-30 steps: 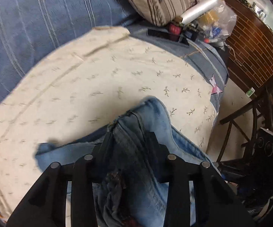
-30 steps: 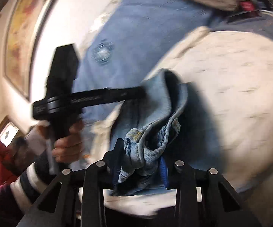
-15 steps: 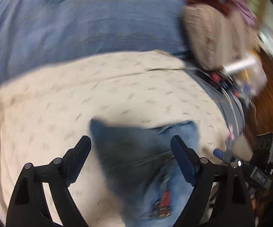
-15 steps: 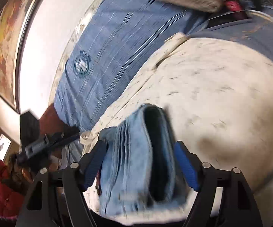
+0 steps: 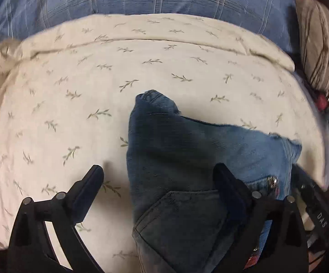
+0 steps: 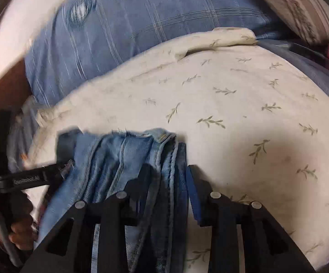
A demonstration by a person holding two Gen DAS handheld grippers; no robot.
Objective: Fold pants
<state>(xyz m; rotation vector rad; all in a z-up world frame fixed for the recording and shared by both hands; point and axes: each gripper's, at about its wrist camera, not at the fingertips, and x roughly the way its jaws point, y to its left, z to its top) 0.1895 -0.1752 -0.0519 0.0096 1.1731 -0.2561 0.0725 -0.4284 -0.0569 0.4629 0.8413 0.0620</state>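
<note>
While the jeans lie bunched in a compact bundle on a cream sheet printed with small leaf sprigs, two hand-held grippers work at them from the near edge. In the left wrist view, the left gripper is spread wide, its fingers apart on either side of the denim and gripping nothing; a back pocket faces up just beneath it. In the right wrist view, the right gripper is drawn narrow around a thick stack of denim layers (several seams and hems sit side by side between the fingers), so it appears to be holding the folded edge. Beyond the sheet rises a blue plaid cushion, with a striped pillow at the right. Judging from the layered edges, the folding looks largely done: the jeans are already doubled over more than once. What seems left is flattening the bundle, squaring its edges and letting go.
</note>
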